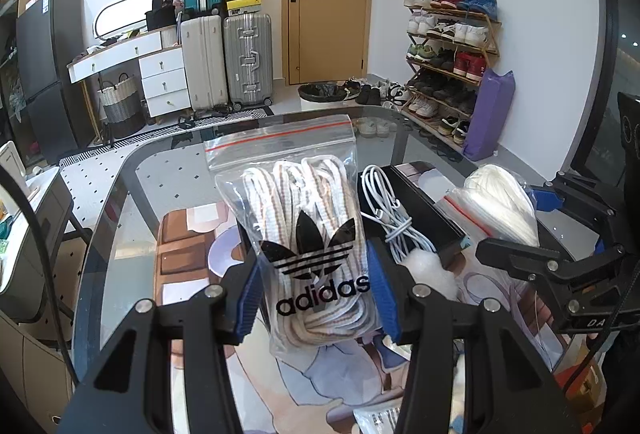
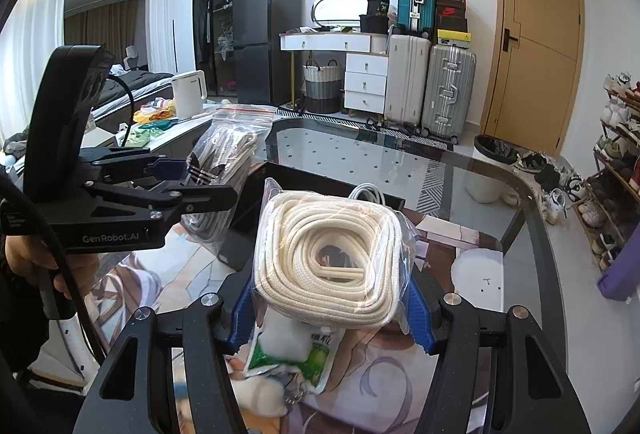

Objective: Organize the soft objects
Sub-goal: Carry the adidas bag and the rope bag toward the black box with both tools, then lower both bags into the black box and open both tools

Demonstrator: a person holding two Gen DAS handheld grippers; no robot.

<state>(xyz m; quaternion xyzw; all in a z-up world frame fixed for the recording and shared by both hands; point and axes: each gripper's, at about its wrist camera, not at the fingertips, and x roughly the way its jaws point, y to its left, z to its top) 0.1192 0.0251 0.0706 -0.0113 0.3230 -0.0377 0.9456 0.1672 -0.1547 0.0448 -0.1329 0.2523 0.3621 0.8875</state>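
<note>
With the left claw (image 1: 316, 298) gripping the lace bag (image 1: 308, 234) and the right claw (image 2: 332, 310) gripping the cord bag (image 2: 328, 254), both above the tray (image 1: 420, 202), slick plastic is risking slipping from either grip.

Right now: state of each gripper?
Left gripper: closed on the adidas lace bag.
Right gripper: closed on the cream lace bag.

— How is the left gripper (image 1: 316, 288) sitting?
— It is pointing downward and forward, its blue pads (image 1: 246, 298) pressing in on a load.
— And the right gripper (image 2: 332, 310)?
— It is tilting down too, jaws wider, clamping; a hand (image 2: 28, 258) is gripping the left handle.
</note>
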